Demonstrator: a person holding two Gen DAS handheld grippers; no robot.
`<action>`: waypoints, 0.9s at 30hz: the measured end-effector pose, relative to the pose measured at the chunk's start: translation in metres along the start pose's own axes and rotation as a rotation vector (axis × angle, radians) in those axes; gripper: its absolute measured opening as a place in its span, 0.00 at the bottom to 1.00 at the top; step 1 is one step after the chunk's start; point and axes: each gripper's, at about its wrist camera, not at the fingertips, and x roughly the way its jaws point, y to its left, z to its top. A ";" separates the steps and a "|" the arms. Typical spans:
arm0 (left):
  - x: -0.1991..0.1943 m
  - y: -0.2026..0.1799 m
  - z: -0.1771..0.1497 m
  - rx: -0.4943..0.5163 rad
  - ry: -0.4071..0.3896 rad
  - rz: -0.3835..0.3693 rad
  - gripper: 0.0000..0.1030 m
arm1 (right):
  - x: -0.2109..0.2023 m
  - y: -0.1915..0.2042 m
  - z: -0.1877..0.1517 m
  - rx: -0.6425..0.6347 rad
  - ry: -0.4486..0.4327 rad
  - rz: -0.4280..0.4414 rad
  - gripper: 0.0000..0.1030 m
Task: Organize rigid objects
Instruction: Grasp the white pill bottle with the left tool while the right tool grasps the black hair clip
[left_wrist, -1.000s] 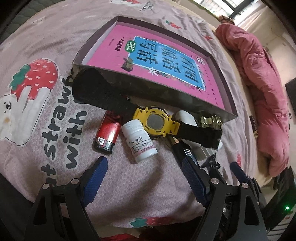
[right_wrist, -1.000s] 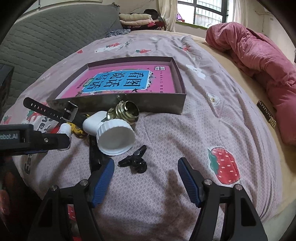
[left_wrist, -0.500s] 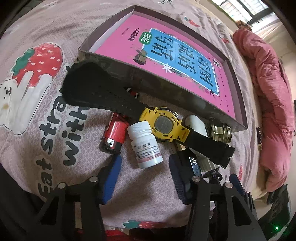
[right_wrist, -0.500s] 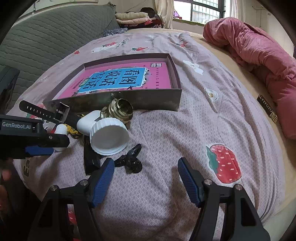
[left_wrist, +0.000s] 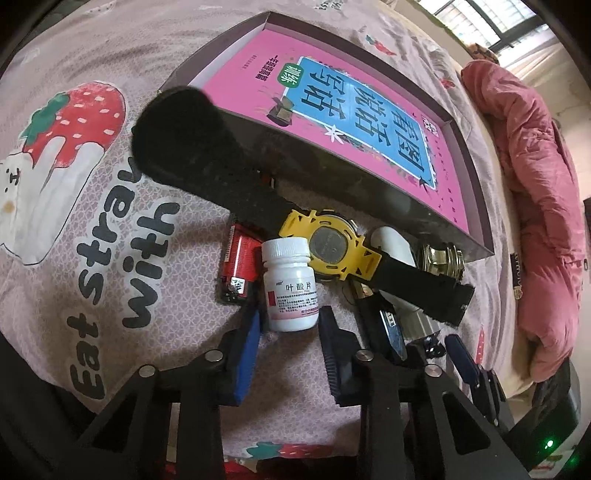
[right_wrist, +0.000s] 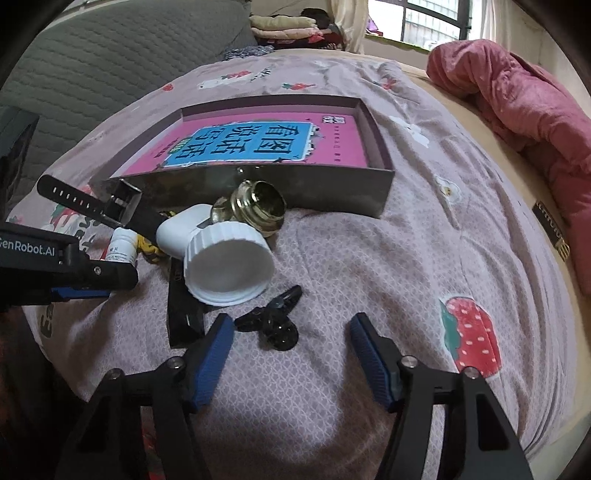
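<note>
L claw (left_wrist: 290, 332) is closing w/ white pill bottle (left_wrist: 290, 284) between its pads, on bed beside red lighter (left_wrist: 240, 266). R claw (right_wrist: 291, 332) is narrowing, still spread, black clip (right_wrist: 271, 321) lying between, untouched.

left gripper (left_wrist: 291, 325) jaws closing around white pill bottle (left_wrist: 290, 284)

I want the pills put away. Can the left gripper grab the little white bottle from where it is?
Probably yes. The left gripper is closing around the white bottle's base, with nothing between them; the lighter lies close alongside.
</note>
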 end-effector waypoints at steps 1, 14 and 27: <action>-0.001 0.002 -0.001 0.004 -0.003 -0.005 0.28 | 0.000 -0.001 0.000 0.001 0.000 0.007 0.57; -0.009 -0.008 0.001 0.041 -0.028 0.027 0.27 | 0.000 -0.010 0.001 0.037 -0.010 0.042 0.41; 0.011 -0.007 0.012 -0.006 0.020 0.041 0.27 | -0.003 -0.019 -0.001 0.075 -0.022 0.085 0.16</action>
